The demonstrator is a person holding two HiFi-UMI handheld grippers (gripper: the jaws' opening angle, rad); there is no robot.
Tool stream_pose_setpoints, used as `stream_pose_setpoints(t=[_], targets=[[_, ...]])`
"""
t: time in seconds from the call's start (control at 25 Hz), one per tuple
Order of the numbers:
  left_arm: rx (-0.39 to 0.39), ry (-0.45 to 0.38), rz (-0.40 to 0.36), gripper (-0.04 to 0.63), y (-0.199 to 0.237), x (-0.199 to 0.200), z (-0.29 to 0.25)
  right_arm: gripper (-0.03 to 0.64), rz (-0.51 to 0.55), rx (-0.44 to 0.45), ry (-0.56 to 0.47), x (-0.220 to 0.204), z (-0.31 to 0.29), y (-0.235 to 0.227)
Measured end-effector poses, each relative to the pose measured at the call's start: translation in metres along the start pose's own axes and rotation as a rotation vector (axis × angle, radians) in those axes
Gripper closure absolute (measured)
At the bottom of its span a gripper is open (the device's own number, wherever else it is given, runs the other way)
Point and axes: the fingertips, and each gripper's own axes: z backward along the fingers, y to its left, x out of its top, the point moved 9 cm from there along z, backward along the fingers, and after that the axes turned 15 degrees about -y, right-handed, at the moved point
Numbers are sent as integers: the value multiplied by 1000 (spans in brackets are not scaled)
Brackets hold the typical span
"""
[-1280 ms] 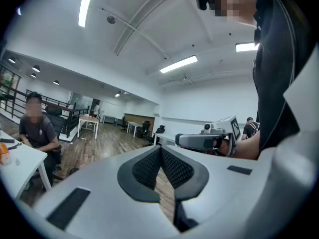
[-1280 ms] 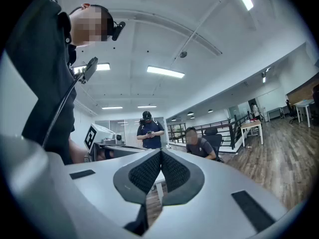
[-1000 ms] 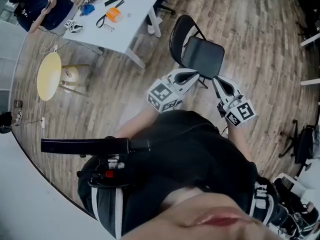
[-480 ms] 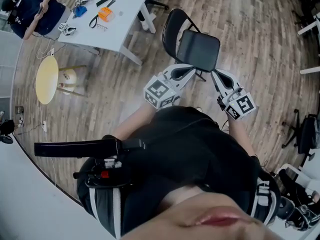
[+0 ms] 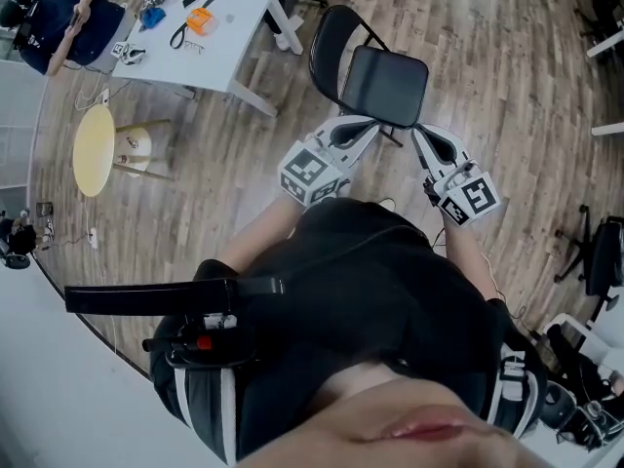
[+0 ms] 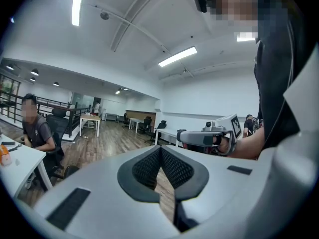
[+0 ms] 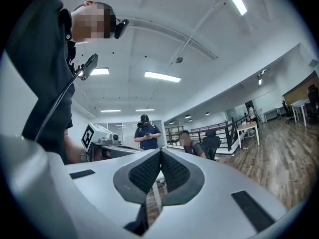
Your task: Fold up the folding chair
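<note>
Black folding chair (image 5: 385, 84): stands open on the wooden floor (image 5: 507, 76), seat flat, hooped backrest on its far side, just right of the white table
Left gripper (image 5: 367, 125): held out low in front of the person, its tip at the near left corner of the seat; from above I cannot tell whether it touches
Left fingers (image 6: 144, 166): ribbed pads pressed together, nothing between them
Right gripper (image 5: 421, 136): held out beside the other, its tip by the near right corner of the seat; contact not clear either
Right fingers (image 7: 175, 171): pressed together, gripping nothing
Marker cubes: one sits at the rear of each gripper, close to the person's dark top
White table (image 5: 239, 42): left of the chair, with an orange item (image 5: 198, 22) and small tools scattered on it
Seated person (image 5: 58, 18): at the far left end of the table
Standing person (image 7: 144, 133): dark shirt, hands raised at chest height, seen past the right jaws
Yellow round stool (image 5: 96, 147): on the floor nearer than the table, well apart from the chair
</note>
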Motion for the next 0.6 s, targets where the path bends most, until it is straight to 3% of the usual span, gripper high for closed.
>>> stream_pose_setpoints(t=[0.4,0.6], targets=[[84,8,-35,591,-3,-3,-17,606,15,-17,4,-5,22,-29],[93,19,-24,591,17,-8,-18,606,-9,-31,-6,-12,9,-39]])
